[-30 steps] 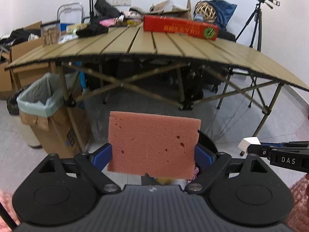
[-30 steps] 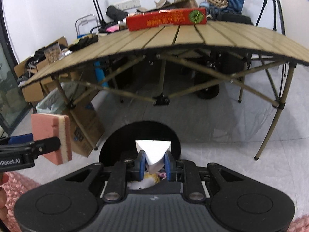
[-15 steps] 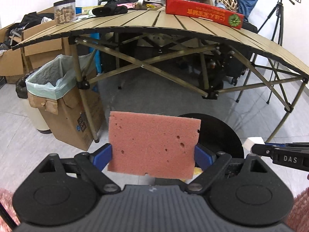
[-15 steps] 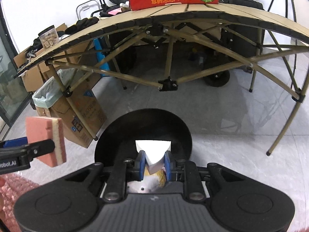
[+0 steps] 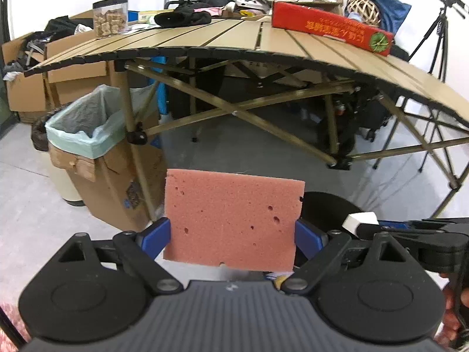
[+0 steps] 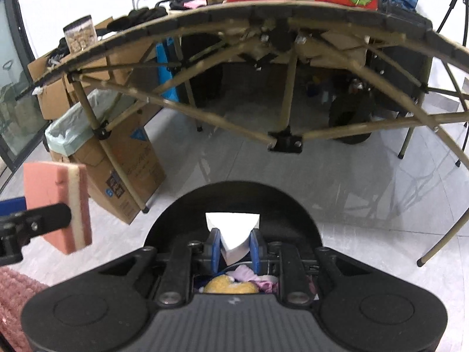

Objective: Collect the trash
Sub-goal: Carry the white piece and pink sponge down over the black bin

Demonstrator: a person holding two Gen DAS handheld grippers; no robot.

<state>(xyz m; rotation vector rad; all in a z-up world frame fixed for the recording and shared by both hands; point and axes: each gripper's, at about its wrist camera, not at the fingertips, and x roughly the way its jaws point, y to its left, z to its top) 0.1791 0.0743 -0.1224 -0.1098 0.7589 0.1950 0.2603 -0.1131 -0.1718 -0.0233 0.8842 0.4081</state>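
My left gripper (image 5: pixel 233 233) is shut on a pink sponge (image 5: pixel 233 220), held upright above the floor; the sponge also shows at the left of the right wrist view (image 6: pixel 55 205). My right gripper (image 6: pixel 233 248) is shut on a folded white paper (image 6: pixel 233 228), held directly over a round black bin (image 6: pixel 234 205) with trash inside (image 6: pixel 231 284). In the left wrist view the bin (image 5: pixel 328 208) lies just behind and right of the sponge, and the white paper (image 5: pixel 359 220) shows in the right gripper's tip.
A folding slatted table (image 5: pixel 234 41) stands ahead with crossed legs (image 5: pixel 234 111), carrying a red box (image 5: pixel 331 28) and clutter. A cardboard bin with a green liner (image 5: pixel 85 135) stands beside the left table leg. A tripod (image 5: pixel 439 35) stands at right.
Both grippers have dropped lower and moved closer to the table and the black bin. The table now looms above the right gripper. Both holds are unchanged.
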